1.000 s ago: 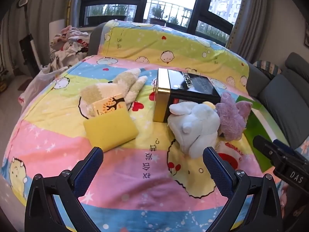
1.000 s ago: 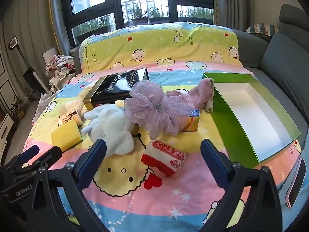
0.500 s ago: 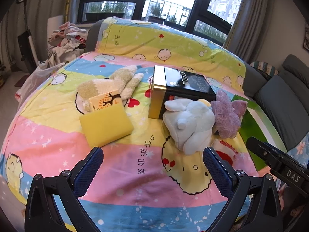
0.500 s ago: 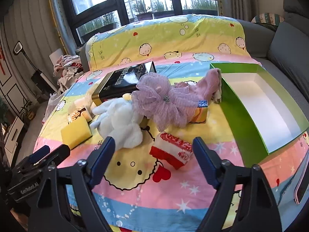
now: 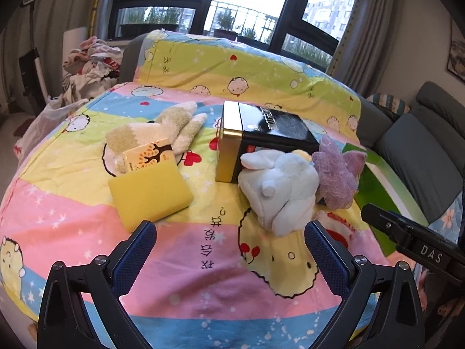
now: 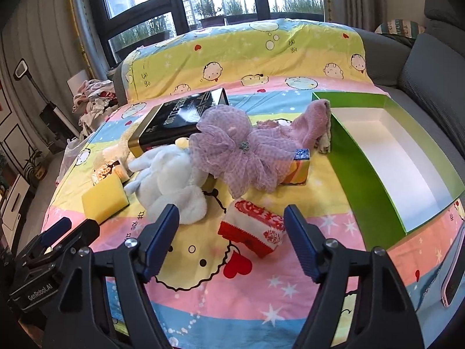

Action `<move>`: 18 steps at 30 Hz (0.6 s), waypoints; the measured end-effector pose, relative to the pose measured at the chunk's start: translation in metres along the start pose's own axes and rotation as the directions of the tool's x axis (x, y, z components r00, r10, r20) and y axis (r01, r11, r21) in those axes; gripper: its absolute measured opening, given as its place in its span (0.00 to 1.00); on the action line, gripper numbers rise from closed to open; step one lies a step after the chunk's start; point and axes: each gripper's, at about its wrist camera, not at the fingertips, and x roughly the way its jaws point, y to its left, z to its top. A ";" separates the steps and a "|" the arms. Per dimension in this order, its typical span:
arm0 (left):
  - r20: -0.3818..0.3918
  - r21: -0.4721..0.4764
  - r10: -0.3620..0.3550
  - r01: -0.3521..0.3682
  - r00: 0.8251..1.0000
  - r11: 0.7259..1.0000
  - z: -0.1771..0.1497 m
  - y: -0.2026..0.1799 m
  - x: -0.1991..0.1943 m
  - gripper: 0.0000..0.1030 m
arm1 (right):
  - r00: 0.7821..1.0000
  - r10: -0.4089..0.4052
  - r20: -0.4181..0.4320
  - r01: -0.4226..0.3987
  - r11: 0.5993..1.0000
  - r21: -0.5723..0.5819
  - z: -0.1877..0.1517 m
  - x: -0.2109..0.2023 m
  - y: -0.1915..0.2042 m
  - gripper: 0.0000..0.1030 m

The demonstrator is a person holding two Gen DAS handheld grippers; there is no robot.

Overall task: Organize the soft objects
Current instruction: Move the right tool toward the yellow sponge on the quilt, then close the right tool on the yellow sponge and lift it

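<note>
Soft things lie on a cartoon-print bed sheet. A white plush toy (image 5: 279, 192) (image 6: 171, 180) rests beside a purple mesh puff (image 5: 337, 174) (image 6: 238, 151). Left of them sit a yellow sponge (image 5: 148, 192) (image 6: 104, 197) and a cream fuzzy glove (image 5: 162, 128). A pink cloth (image 6: 311, 125) leans on the open green box (image 6: 377, 160). A red-and-white packet (image 6: 252, 229) lies between the fingers of my right gripper (image 6: 231, 215). Its jaws are closing, and the pads are clear of the packet. My left gripper (image 5: 229, 232) hovers open over bare sheet, holding nothing.
A black-and-gold box (image 5: 261, 136) stands behind the plush toy. An orange tissue pack (image 5: 148, 154) lies behind the sponge, and a small colourful box (image 6: 296, 168) sits under the puff. A phone (image 6: 452, 270) lies at the right edge. A clothes pile (image 5: 90, 67) sits far left.
The right gripper's fingers have drawn closer together and the gripper has moved nearer the red-and-white packet. The left gripper has hardly moved.
</note>
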 end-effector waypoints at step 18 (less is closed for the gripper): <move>-0.021 -0.174 0.026 -0.029 0.999 0.984 0.006 0.053 0.004 0.93 | 1.000 -0.007 -0.024 0.005 0.999 -0.054 -0.001 0.013 0.018 0.67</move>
